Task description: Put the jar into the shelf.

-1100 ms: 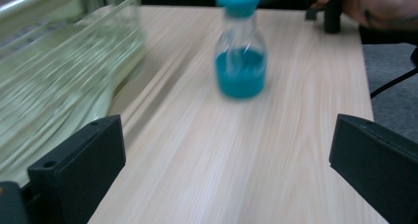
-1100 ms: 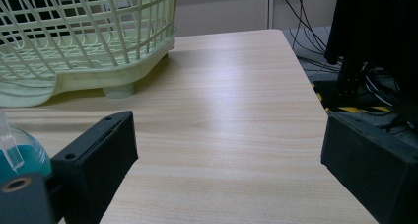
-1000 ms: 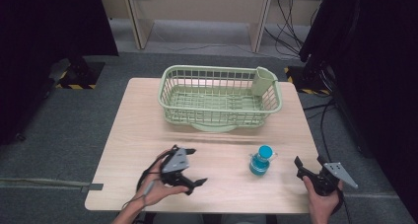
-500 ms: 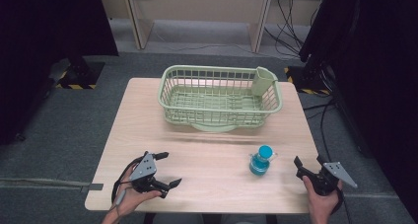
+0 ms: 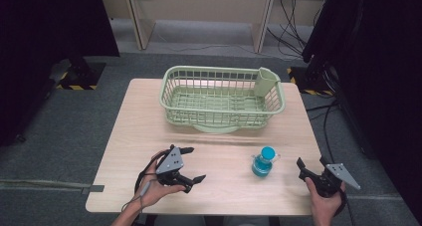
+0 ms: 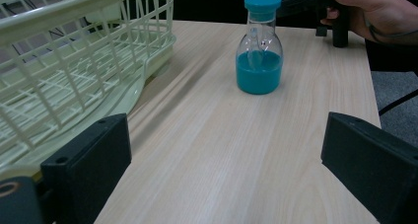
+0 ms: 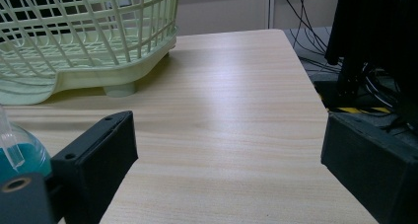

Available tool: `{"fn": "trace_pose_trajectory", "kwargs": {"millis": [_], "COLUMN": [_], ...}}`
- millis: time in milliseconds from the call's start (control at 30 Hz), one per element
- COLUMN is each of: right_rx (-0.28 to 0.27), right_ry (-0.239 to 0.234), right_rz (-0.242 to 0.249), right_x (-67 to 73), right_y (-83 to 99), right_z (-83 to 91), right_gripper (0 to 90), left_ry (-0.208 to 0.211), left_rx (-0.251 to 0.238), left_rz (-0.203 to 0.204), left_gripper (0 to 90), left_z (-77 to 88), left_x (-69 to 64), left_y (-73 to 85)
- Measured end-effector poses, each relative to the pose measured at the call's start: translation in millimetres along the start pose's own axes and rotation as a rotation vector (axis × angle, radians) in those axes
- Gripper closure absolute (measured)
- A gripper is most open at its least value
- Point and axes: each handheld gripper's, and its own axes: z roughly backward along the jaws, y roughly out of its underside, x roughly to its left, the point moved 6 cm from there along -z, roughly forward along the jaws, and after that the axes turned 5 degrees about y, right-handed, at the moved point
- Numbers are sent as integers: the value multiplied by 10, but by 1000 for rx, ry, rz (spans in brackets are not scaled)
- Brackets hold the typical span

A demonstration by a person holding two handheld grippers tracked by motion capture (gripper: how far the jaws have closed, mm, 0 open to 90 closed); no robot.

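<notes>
A clear flask-shaped bottle [image 5: 262,162] with a teal cap and blue liquid stands upright on the wooden table [image 5: 219,141], front right. My left gripper [image 5: 194,164] is held low at the front left, open and empty, its jaws pointing right. In the left gripper view the bottle [image 6: 259,51] stands well ahead of the wide-open jaws. At the table's front right corner my right gripper [image 5: 311,163] is open and holds nothing. The bottle [image 7: 15,152] sits just beside its left jaw in the right gripper view.
A light green wire dish basket [image 5: 219,117] fills the back middle of the table, with a cutlery cup [image 5: 266,81] at its right corner. Cables and dark stands lie on the floor to the right.
My left gripper swung left toward the table edge, then came back right and turned to face the bottle. The right gripper and the bottle have stayed put.
</notes>
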Motion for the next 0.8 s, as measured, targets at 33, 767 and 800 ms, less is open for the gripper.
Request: {"fn": "trace_pose_trajectory", "kwargs": {"millis": [33,767,800], "right_rx": [0,4,4], "right_ry": [0,-3,-3], "right_rz": [0,-7,-6], "right_x": [0,3,2], "right_y": [0,0,0], "right_z": [0,-5,-6], "right_gripper": [70,70,70], "left_ry": [9,120,122], "left_rx": [2,41,44], "left_rz": [-6,-55,-56], "left_gripper": [50,92,101], "left_z": [-52,-904,-931], "left_x": [0,-86,-88], "left_y": [-29,-514,-526]}}
